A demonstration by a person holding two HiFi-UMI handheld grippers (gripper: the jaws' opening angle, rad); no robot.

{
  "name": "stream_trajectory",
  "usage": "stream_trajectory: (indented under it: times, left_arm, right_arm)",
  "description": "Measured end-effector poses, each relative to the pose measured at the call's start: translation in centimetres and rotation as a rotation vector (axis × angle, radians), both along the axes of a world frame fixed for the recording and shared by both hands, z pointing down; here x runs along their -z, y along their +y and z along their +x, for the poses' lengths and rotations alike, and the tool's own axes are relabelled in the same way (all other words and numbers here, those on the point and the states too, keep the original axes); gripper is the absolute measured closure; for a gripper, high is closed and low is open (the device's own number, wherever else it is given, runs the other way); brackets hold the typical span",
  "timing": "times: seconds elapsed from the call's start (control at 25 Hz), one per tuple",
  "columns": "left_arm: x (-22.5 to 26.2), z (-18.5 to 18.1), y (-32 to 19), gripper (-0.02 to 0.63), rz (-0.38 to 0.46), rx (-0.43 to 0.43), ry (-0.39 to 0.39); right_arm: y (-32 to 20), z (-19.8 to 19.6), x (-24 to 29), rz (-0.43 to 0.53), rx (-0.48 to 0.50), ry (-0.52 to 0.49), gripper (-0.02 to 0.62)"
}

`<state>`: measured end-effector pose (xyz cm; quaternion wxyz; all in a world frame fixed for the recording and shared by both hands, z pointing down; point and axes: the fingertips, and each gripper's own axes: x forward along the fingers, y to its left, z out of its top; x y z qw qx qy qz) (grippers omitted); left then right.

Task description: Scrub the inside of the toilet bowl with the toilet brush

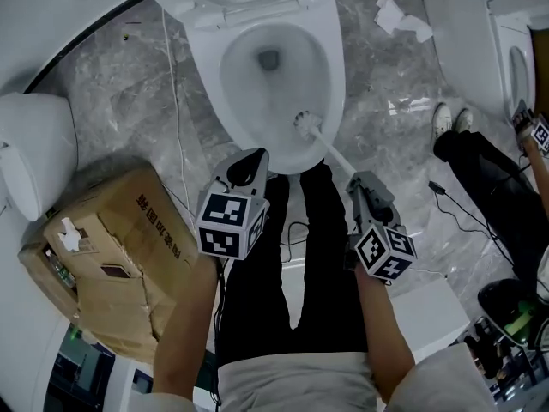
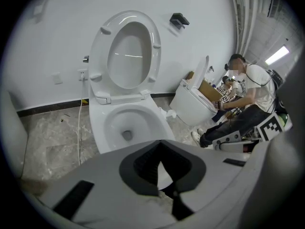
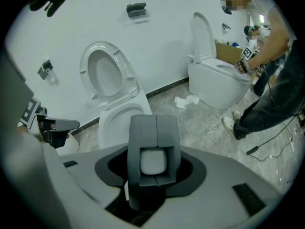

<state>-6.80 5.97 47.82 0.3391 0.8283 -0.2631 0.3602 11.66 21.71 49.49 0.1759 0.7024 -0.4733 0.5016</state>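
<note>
While right gripper (image 1: pixel 360 184) clamps white handle (image 3: pixel 153 161) of toilet brush (image 1: pixel 307 124), I see bristle head inside toilet bowl (image 1: pixel 206 67), low on near wall, just under front rim. My left gripper (image 1: pixel 248 168) empty, tips drawn together, hovering off front rim, left of handle. My read: brush light, handle stiff smooth plastic, likely slick when wet, may twist in pads under side load; bristles springy. Porcelain hard, glazed, won't give. I'd hold high on handle end, press moderately, avoid levering shaft on rim
</note>
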Motion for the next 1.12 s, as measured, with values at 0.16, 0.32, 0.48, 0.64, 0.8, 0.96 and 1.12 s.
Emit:
stream_trajectory:
  times: [0.16, 0.32, 0.48, 0.64, 0.8, 0.96, 1.12]
  left_arm:
    - [-0.7, -0.6, -0.1, 0.580, -0.013, 0.071, 0.005]
    - [-1.7, -1.8, -0.6, 0.580, -0.018, 0.115, -0.011]
    - [-2.6, -3.5, -1.6, 0.580, -0.023, 0.164, -0.052]
    - [-3.3, -4.9, -2.5, 0.580, -0.043, 0.251, -0.067]
    - [-3.5, -4.4, -3.2, 0.580, -0.054, 0.308, -0.068]
    - [-3.0, -3.2, -4.5, 0.580, -0.045, 0.345, -0.049]
    - [-2.4, -2.7, -5.4, 0.580, -0.038, 0.398, -0.028]
  right_arm:
    - [-2.4, 0.4, 0.4, 0.056, 0.084, 0.031, 0.402]
    - [-7.0, 0.8, -0.9, 0.094, 0.145, 0.006, 0.400]
    - [-12.1, 1.0, -4.2, 0.089, 0.115, -0.062, 0.402]
    - [-16.1, -1.8, -7.0, 0.119, 0.174, -0.131, 0.400]
    - [-16.6, -4.3, -9.6, 0.038, 0.318, -0.119, 0.402]
    - [-14.1, -5.6, -11.6, -0.113, 0.463, -0.162, 0.405]
    - [-12.2, -5.7, -12.5, -0.170, 0.529, -0.247, 0.403]
